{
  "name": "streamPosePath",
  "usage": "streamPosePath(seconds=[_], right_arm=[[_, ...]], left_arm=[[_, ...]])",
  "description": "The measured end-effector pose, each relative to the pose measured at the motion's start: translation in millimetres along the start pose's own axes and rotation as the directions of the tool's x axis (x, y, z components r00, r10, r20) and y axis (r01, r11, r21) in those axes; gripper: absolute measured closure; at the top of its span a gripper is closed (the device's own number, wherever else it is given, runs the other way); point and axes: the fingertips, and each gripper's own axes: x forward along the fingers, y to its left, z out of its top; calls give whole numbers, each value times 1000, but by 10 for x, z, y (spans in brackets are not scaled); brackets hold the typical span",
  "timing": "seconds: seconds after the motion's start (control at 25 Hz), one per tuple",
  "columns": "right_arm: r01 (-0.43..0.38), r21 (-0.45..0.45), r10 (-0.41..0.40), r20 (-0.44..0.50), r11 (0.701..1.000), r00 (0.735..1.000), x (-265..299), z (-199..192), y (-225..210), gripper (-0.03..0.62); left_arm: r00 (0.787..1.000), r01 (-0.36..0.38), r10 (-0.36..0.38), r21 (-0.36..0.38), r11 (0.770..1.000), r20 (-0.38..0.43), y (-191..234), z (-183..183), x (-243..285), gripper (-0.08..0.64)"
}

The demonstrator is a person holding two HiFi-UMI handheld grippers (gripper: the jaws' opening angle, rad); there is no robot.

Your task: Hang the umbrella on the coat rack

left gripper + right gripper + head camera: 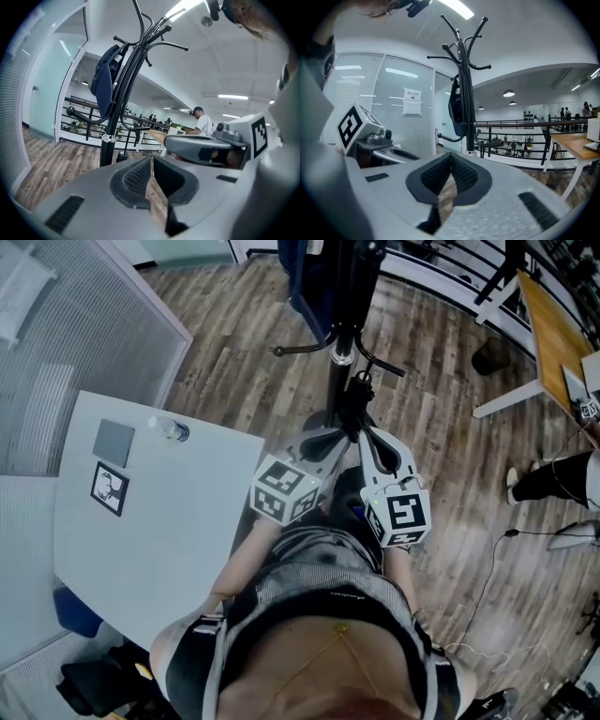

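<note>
At the far left of the head view stood the white bench point(169, 521), carrying only a grey square point(113, 441), a marker card point(109, 488) and a small bottle point(171, 429) near its upper edge. We saw no umbrella lying on it, which fitted a job we judged to be finished. Just right of the bench's corner, at the frame's centre, we held the left hand-held gripper point(151, 161) pointing up the frame toward the rack. In its own view the ribbed pads met at the tips with only floorboards showing in the wedge beneath, so it was closed on nothing. Above it, in the upper middle of the frame, rose the black pole of the coat rack point(339, 381). The dark blue umbrella point(302, 282) hung against that pole from one of the upper pegs. It hung slack and clear of the floor, and neither tool was touching it. We took this to mean the peg alone bore its weight. Just right of the left tool we held the right hand-held gripper point(451, 159), aimed the same way. Its pads were likewise pressed together at the tips and empty, with the rack and umbrella well ahead of them. We judged both tools stood closed and free because nothing remained to carry. A wooden desk point(553, 334) sat in the upper right corner, well apart from all this.
</note>
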Motion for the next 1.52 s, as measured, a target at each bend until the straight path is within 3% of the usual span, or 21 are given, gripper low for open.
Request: streamPosePath(seconds=[0.32,0.84,1.52], right_arm=[[-26,-26,27,38,999,999,-65,184,96,588],[-70,-70,77,100,995,992,-144,569,252,588],[-70,-75,79,120,995,990,-157,638,218,589]], left_arm=[[996,-17,12,53,998,92,-90,331,-145,537],[988,-22,-2,156,987,153,-235,681,-264,537],[987,-8,-13,130,991,163,-258,733,-293,537]])
